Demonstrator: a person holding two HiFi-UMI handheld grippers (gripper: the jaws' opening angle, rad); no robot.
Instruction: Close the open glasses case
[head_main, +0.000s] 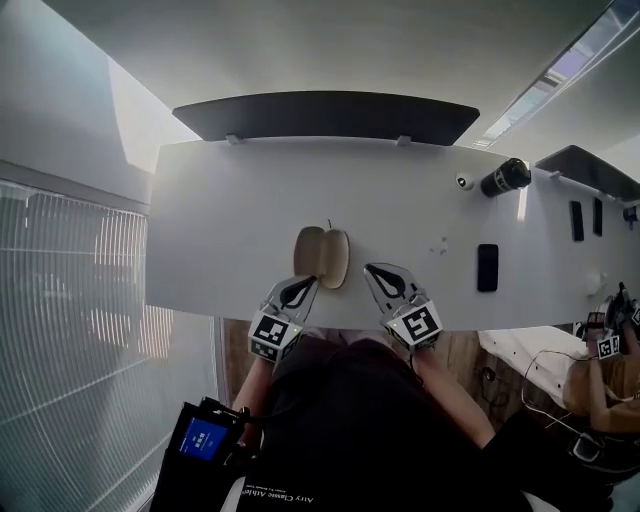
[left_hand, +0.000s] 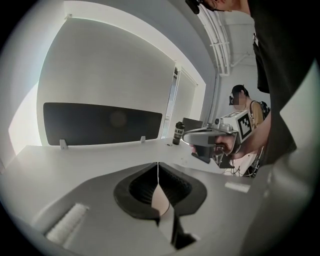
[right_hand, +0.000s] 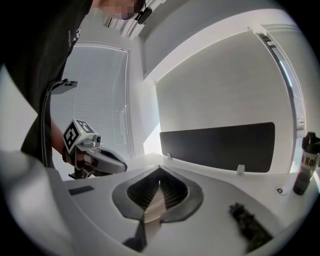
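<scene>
Nearest me, at the desk's (head_main: 215, 200) front edge, I hold the left claw (head_main: 306, 285) and right claw (head_main: 375, 272) pinched together and empty. They sit at 7 and 4 o'clock of the glasses case (head_main: 322, 257), which lies open just beyond, probably flanked for folding it closed.

Bright, daylight perhaps through left blinds (head_main: 70, 320); fisheye edges warped, foreground soft.
</scene>
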